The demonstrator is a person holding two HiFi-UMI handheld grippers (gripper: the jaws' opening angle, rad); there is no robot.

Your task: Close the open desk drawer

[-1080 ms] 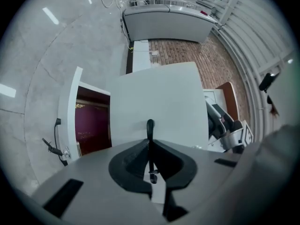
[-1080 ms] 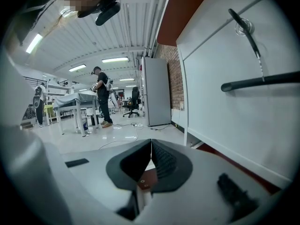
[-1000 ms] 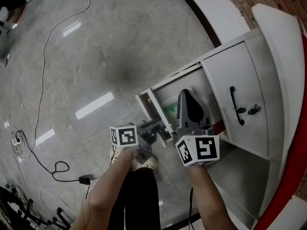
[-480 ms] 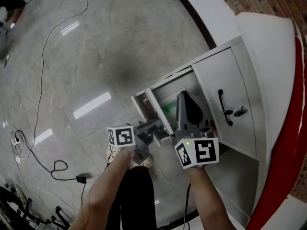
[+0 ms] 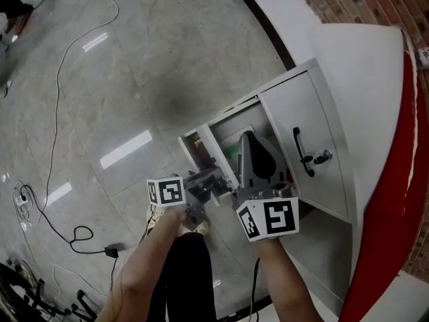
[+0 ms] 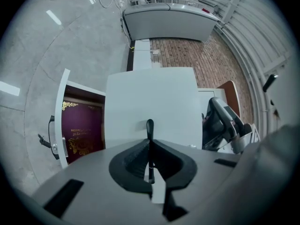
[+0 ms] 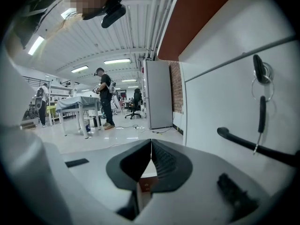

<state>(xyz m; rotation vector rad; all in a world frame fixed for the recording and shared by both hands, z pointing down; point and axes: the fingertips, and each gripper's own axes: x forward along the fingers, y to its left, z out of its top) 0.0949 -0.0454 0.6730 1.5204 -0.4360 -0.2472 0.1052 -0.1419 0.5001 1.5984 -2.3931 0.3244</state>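
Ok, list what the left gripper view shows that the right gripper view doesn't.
Only the left gripper view: a maroon cover with gold print inside an opening, and red-brown brickwork. Only the right gripper view: a black key in a lock, and people standing in a hall. Both: glossy grey floor, white cabinet panels, and jaws together on nothing, on the left gripper and the right gripper.

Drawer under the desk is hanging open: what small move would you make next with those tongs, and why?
Probably shift the left tongs sideways to the outer face of the drawer front, beside its handle. Those tongs are closed and empty, and sit on the inner side of that panel, so from there they cannot push the drawer in.
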